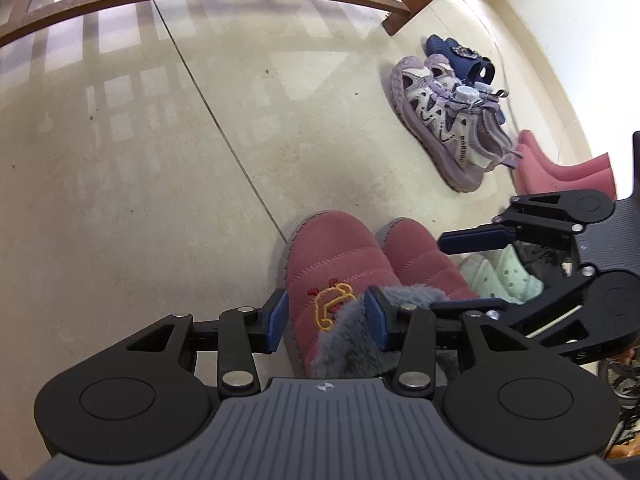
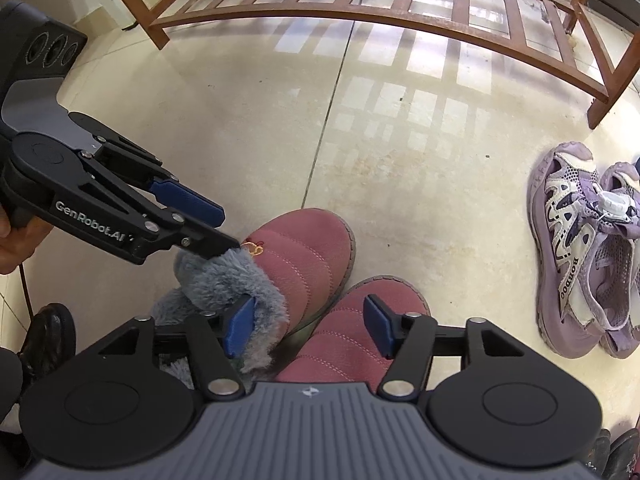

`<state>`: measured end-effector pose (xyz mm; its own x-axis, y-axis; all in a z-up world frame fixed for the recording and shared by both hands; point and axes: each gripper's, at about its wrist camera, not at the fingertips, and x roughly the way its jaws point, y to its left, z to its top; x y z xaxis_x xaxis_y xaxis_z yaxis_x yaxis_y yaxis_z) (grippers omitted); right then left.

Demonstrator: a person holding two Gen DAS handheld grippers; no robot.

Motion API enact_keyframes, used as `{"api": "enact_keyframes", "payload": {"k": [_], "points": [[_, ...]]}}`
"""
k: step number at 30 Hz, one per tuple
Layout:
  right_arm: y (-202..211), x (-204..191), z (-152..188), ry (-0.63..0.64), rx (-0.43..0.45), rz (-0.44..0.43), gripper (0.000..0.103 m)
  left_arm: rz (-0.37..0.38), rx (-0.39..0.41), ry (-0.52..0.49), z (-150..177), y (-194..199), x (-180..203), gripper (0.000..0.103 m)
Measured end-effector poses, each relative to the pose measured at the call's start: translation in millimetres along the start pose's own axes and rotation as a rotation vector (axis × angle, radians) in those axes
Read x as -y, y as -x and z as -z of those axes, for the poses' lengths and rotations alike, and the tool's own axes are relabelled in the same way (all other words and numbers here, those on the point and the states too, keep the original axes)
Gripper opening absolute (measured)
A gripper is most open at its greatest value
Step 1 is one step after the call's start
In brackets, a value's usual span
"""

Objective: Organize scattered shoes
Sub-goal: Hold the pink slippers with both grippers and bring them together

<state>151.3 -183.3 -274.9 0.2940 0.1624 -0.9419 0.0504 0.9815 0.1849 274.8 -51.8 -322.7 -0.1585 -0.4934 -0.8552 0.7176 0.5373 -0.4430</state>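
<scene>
Two pink quilted boots with grey fur cuffs stand side by side on the tiled floor, toes toward the rack. My left gripper [image 1: 326, 320] straddles the outer wall of the left boot [image 1: 328, 256], one pad against its outside and the other buried in the fur, gripping it. From the right wrist view the left gripper [image 2: 226, 232] reaches in at the fur cuff of that left boot [image 2: 304, 248]. My right gripper [image 2: 310, 328] is open over the right boot [image 2: 360, 312] with gaps at both pads. In the left view the right gripper [image 1: 460, 272] hangs beside the right boot [image 1: 420, 252].
A pair of purple sandals [image 1: 448, 120] [image 2: 580, 248] lies to the right. Navy clogs [image 1: 460, 56], pink rain boots [image 1: 560, 168] and a mint green clog [image 1: 504, 276] sit by the wall. A brown wooden shoe rack [image 2: 360, 12] stands ahead. A hand [image 2: 8, 248] holds the left gripper.
</scene>
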Motion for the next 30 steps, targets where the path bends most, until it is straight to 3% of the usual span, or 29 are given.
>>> {"api": "enact_keyframes", "payload": {"k": [4, 10, 20, 30], "points": [[-1.2, 2.3, 2.2, -0.013, 0.005, 0.001, 0.073, 0.006, 0.023, 0.044, 3.3, -1.9, -7.3, 0.03], [8.1, 11.2, 6.7, -0.099, 0.039, -0.042, 0.068, -0.008, 0.056, 0.062, 0.2, 10.5, -15.7, 0.031], [35.5, 6.7, 11.0, -0.096, 0.1, -0.02, 0.068, 0.008, 0.119, -0.115, 5.0, 45.2, 16.4, 0.033], [53.0, 8.1, 35.2, -0.109, 0.087, 0.025, 0.068, 0.049, 0.095, -0.172, 24.9, 61.6, 37.1, 0.041]]}}
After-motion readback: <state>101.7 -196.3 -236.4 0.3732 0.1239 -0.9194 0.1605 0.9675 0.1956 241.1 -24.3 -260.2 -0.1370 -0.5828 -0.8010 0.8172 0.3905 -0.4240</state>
